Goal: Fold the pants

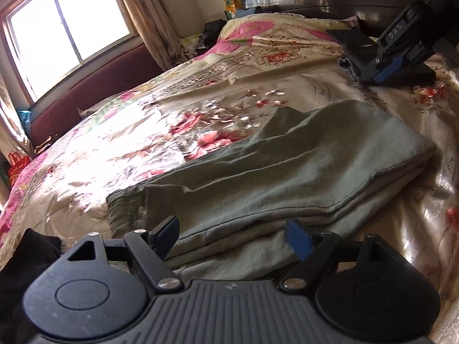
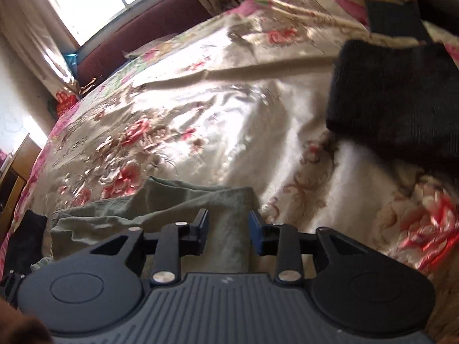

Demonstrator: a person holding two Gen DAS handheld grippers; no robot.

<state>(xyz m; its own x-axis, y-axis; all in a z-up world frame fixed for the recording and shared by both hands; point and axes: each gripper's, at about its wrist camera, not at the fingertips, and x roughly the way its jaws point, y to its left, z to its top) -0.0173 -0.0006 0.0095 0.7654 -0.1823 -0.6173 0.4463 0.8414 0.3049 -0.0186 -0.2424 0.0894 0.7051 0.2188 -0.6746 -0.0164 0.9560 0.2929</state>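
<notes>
Pants folded on floral bed
Soft green cotton rectangle, layered edges, long axis running from near left to far right; left tongs spread wide, right tongs parted, gripping nothing.

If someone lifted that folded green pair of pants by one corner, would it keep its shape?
Probably not. The green pants lie in loose, wrinkled layers, so they would likely sag and unfold. On the glossy floral bedspread, a push may slide the stack rather than tip it.
</notes>
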